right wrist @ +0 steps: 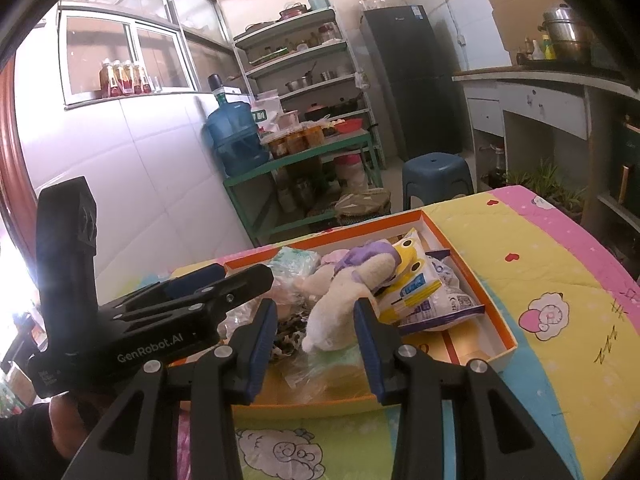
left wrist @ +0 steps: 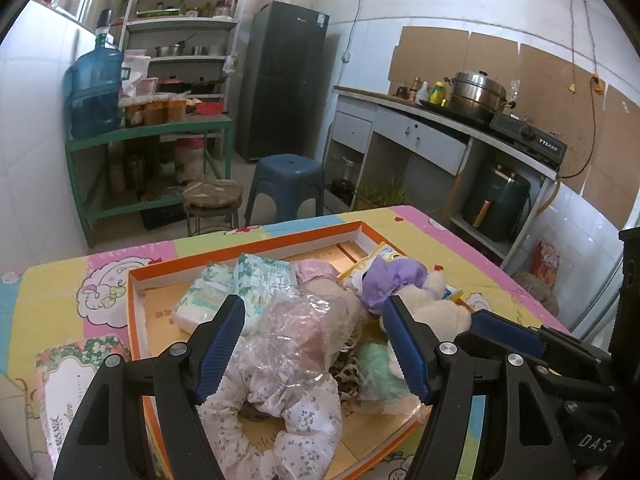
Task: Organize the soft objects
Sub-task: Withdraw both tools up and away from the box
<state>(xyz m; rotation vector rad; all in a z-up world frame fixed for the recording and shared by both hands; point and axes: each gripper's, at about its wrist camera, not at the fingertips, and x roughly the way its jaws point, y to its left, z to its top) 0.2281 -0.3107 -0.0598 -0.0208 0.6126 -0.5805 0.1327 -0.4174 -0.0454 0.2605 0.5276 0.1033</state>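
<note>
A shallow orange-rimmed cardboard box (left wrist: 248,246) lies on the cartoon-print table cover and holds the soft things. My left gripper (left wrist: 314,344) is open over its near end. A clear-plastic-wrapped pink bundle (left wrist: 296,320) and a white floral garment (left wrist: 304,412) lie between its pads, which do not press them. White-green tissue packs (left wrist: 208,296) lie at the back left. A cream plush toy in purple (right wrist: 340,312) lies mid-box beside a yellow-white pack (right wrist: 408,280). My right gripper (right wrist: 316,340) is open. The plush's foot is between its fingers, with a gap on the left side.
A printed flat pack (left wrist: 68,380) lies on the table left of the box. Beyond the table's far edge stand a blue plastic stool (left wrist: 288,180) and a woven stool (left wrist: 214,196). A green rack (left wrist: 152,132) is at the left, a kitchen counter with a stove (left wrist: 528,140) at the right.
</note>
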